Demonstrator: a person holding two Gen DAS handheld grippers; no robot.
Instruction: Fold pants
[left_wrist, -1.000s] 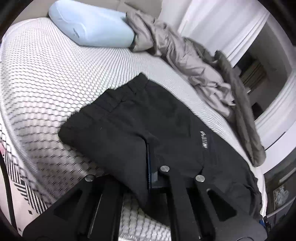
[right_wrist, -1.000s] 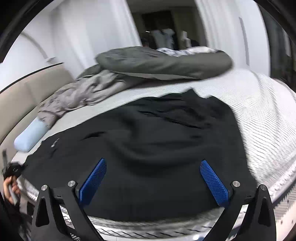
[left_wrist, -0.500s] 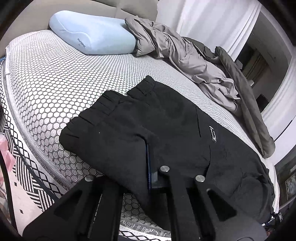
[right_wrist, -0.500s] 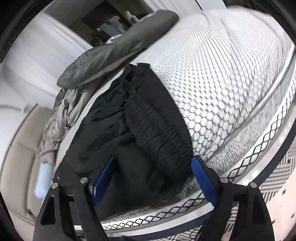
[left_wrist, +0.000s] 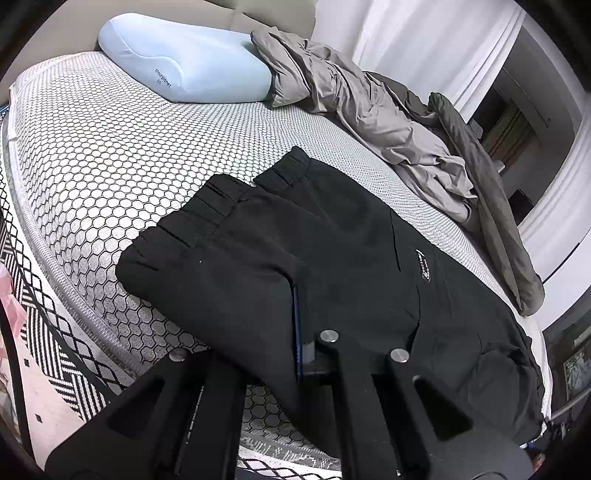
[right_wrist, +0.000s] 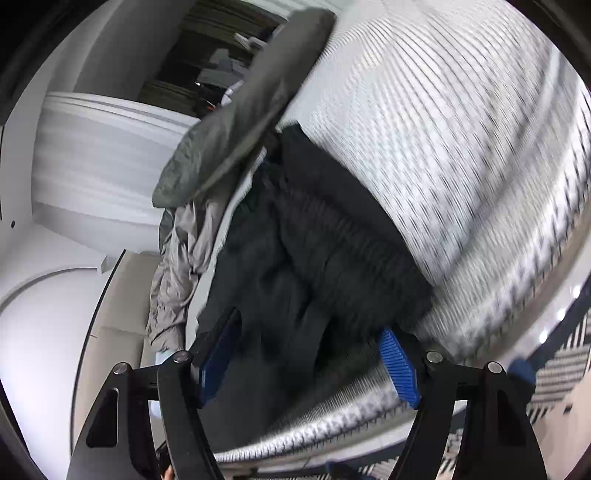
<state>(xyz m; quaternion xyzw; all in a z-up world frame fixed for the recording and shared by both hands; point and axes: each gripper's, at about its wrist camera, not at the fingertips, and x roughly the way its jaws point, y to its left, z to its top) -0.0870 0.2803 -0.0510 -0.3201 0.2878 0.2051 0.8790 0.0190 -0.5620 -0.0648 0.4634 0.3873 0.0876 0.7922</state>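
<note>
Black pants (left_wrist: 332, 258) lengthwise along mattress edge, cuffs toward pillow (left_wrist: 184, 62) — left fingers (left_wrist: 297, 325) clamped on fabric, right fingers (right_wrist: 400, 365) closing, half-open astride waistband.

The right wrist view is smeared with motion blur, so the mattress (right_wrist: 461, 155) pattern and the pants (right_wrist: 314, 258) waistband lose detail. In the left wrist view, black cloth hides the left hand-held gripper (left_wrist: 299, 332) fingertips, and the small logo (left_wrist: 424, 266) cannot be read.

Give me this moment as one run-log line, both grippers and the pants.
left gripper: shut on black pants | right gripper: jaws just closing around waistband end, not yet pinched | pants: flat on mattress
</note>
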